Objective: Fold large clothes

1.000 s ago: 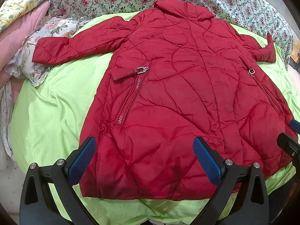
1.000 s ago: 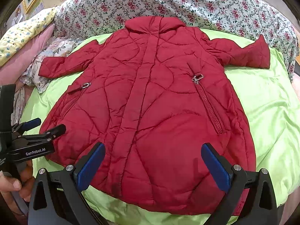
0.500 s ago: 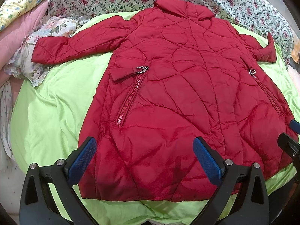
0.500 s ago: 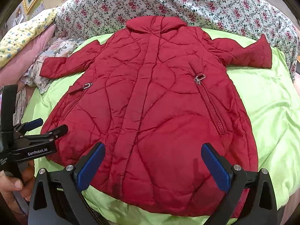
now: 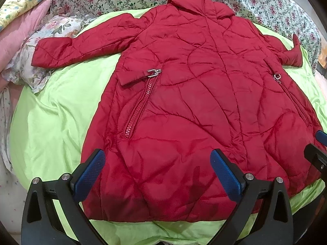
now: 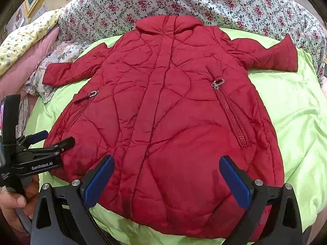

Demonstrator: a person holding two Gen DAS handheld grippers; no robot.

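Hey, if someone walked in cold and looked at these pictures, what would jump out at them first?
A big red quilted coat lies spread flat, front up, sleeves out to both sides, on a bright lime-green sheet. Floral bedding is bunched beyond its collar. Near its hem, the blue-padded left hand-held gripper and right hand-held gripper are both open, holding nothing.

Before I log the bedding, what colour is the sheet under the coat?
Plain lime green sheet, clearest in the right wrist view beside the red coat.
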